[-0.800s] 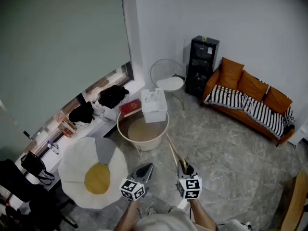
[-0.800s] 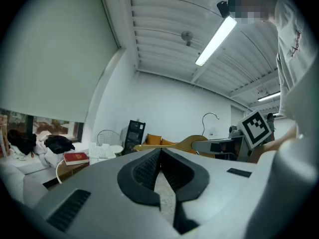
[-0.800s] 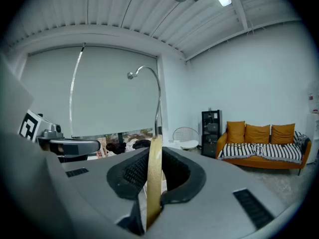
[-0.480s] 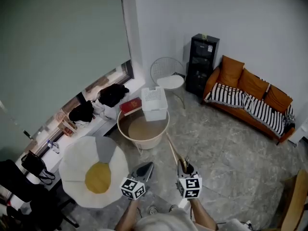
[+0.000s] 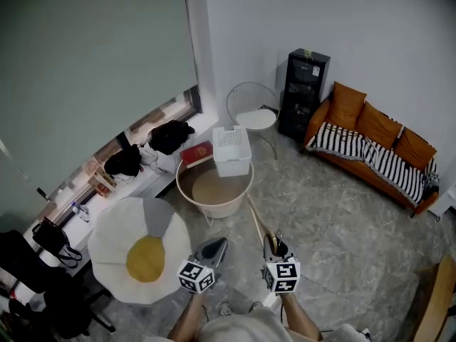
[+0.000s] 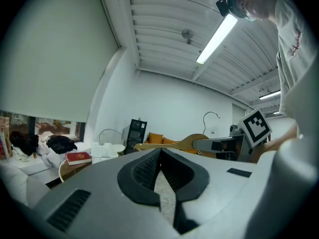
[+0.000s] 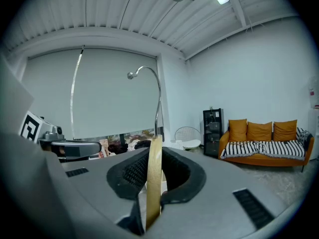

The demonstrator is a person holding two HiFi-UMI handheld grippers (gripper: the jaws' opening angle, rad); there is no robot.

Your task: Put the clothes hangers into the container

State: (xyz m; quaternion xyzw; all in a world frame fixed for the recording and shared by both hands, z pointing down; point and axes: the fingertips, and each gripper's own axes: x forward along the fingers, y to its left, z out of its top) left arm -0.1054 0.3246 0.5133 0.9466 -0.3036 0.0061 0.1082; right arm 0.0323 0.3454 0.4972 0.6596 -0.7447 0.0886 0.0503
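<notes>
Egg-shaped cushion (image 5: 142, 255) lay left of tub (image 5: 214, 209); white basket (image 5: 232, 148) on tub's far rim; sofa (image 5: 370, 152) well right. L gripper (image 5: 216, 248) on tub's near side, level, jaws pressed together. R gripper (image 5: 274, 246) beside it, pinched wooden hanger (image 5: 255, 221), tip near tub rim.

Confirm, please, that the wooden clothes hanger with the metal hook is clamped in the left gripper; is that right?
No: the right gripper, not the left gripper, is clamped on the wooden clothes hanger with the metal hook; the right gripper view shows it.
</notes>
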